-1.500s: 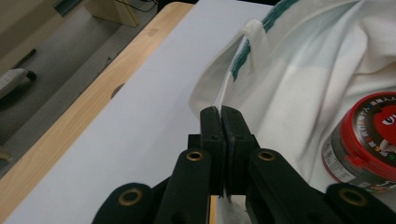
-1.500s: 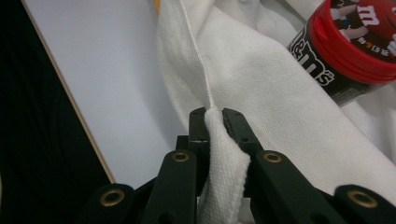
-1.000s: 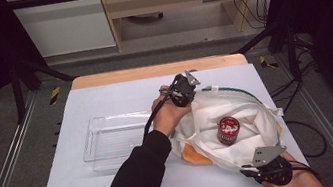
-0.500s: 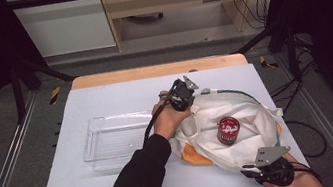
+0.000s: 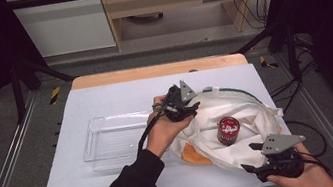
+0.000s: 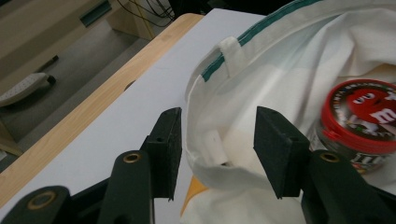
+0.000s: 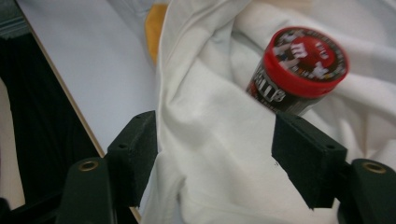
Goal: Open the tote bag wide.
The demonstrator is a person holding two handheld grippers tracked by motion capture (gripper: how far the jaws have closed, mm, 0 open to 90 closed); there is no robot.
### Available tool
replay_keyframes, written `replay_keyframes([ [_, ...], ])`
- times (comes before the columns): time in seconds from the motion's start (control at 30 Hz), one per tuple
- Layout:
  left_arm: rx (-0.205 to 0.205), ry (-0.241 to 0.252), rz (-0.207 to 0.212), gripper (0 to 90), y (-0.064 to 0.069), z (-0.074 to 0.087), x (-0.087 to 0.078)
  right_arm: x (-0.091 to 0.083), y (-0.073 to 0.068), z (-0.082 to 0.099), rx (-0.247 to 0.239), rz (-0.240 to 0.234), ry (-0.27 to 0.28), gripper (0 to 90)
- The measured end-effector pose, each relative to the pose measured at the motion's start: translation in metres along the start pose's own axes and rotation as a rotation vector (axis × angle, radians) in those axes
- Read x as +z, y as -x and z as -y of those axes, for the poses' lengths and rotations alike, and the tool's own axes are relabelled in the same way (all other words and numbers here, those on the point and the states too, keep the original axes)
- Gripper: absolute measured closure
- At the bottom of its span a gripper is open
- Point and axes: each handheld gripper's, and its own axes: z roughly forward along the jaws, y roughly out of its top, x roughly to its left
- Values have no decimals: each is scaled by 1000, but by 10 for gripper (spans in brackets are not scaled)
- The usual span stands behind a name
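A white cloth bag (image 5: 248, 111) with green trim lies open on the right of the white table. A red-lidded candy can (image 5: 228, 129) stands inside it. My left gripper (image 5: 192, 110) is at the bag's far-left rim. Its jaws have just been opening, and the bag's rim (image 6: 219, 170) hangs loose between them with the can (image 6: 362, 119) just beyond. My right gripper (image 5: 251, 157) is at the bag's near edge. Its jaws have also just been opening, with slack cloth (image 7: 210, 140) between the pads and the can (image 7: 299, 70) ahead.
A clear plastic tray (image 5: 93, 150) stands left of the bag in the middle of the white table top (image 5: 104, 98). An orange patch (image 5: 195, 155) shows under the bag's near-left side. The table's wooden far edge (image 5: 156, 71) runs behind everything.
Both grippers' jaws have spread off the bag's cloth. The left gripper has drawn a little toward the near side; the right one has lifted slightly.
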Motion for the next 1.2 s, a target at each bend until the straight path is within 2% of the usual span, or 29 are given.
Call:
replay_keyframes([
  [0.13, 9, 11, 20, 502, 11, 8, -17, -9, 8, -8, 24, 46, 24, 285],
  [0.23, 31, 12, 30, 483, 21, 16, -26, -15, 19, -13, 47, 114, 38, 281],
  [0.4, 25, 18, 49, 470, 31, 30, -34, -20, 40, -20, 69, 252, 14, 282],
  [0.43, 30, 15, 59, 492, 33, 34, -34, -21, 44, -21, 69, 279, 8, 281],
  [0.47, 36, 8, 67, 518, 34, 36, -34, -22, 49, -21, 73, 298, 9, 280],
  [0.57, 30, -2, 81, 509, 39, 44, -33, -24, 62, -19, 85, 355, 0, 279],
  [0.67, 23, 6, 87, 489, 43, 48, -34, -24, 71, -16, 110, 379, -3, 272],
  [0.77, 26, -10, 95, 473, 47, 52, -31, -25, 76, -14, 119, 398, 9, 278],
  [0.9, 19, -35, 118, 475, 52, 58, -24, -17, 81, -9, 130, 401, -32, 330],
  [1.0, 29, -43, 135, 488, 57, 60, -20, -6, 84, -5, 141, 391, -63, 401],
  [1.13, 34, -58, 151, 544, 60, 62, -14, 8, 82, 0, 111, 379, -103, 485],
  [1.2, 35, -66, 162, 582, 61, 62, -11, 12, 81, 1, 116, 371, -106, 543],
])
